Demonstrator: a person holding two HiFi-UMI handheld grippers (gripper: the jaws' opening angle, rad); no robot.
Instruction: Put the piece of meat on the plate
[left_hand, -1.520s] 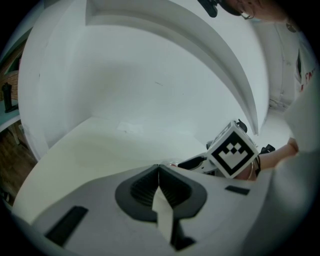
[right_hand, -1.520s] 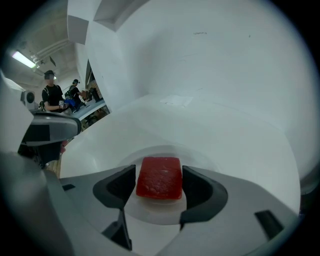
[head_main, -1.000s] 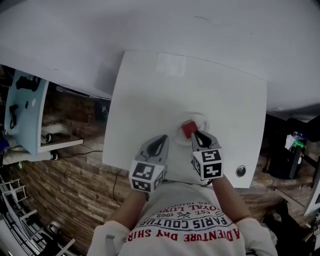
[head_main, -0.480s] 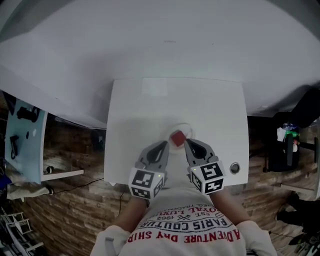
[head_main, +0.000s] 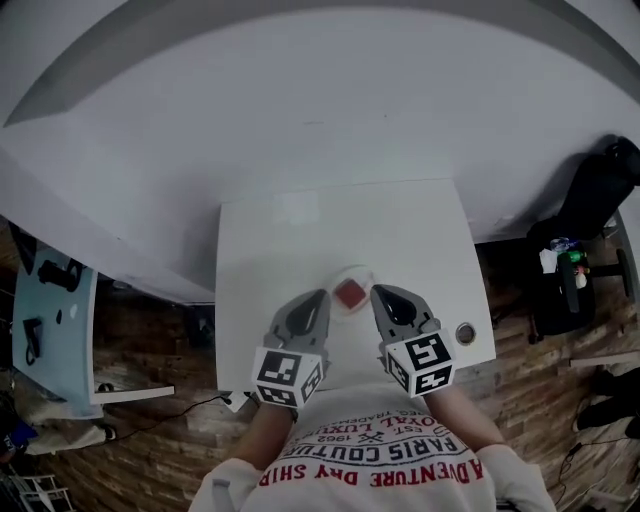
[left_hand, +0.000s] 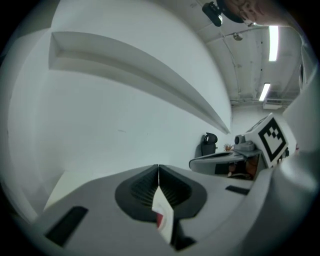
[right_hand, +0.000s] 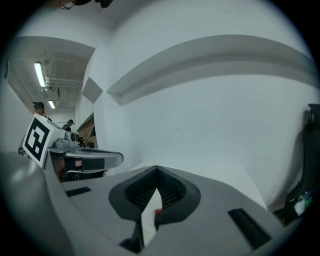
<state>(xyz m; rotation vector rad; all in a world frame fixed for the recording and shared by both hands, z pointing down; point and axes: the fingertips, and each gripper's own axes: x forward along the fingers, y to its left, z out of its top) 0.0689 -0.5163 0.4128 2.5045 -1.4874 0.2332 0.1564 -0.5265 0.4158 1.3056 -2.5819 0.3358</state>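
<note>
A white table (head_main: 300, 230) fills the middle of the head view, its near edge just above the person's printed shirt (head_main: 375, 450) at the bottom. Over that near edge, the left gripper (head_main: 321, 297) at lower centre-left and the right gripper (head_main: 377, 292) at lower centre-right each have their jaws pressed together on nothing. Between their tips sits a small white plate (head_main: 351, 273), and the red piece of meat (head_main: 349, 293) lies on it.

Your table (head_main: 290, 240) looks smooth, matt white. Your left gripper (left_hand: 158, 169) and right gripper (right_hand: 156, 170) have matt grey plastic shells; the pads (left_hand: 142, 187) are ribbed black, probably rubber. The plate (head_main: 353, 270) is white and the meat (head_main: 349, 294) matt red. Your shirt (head_main: 380, 450) is printed cloth.
</note>
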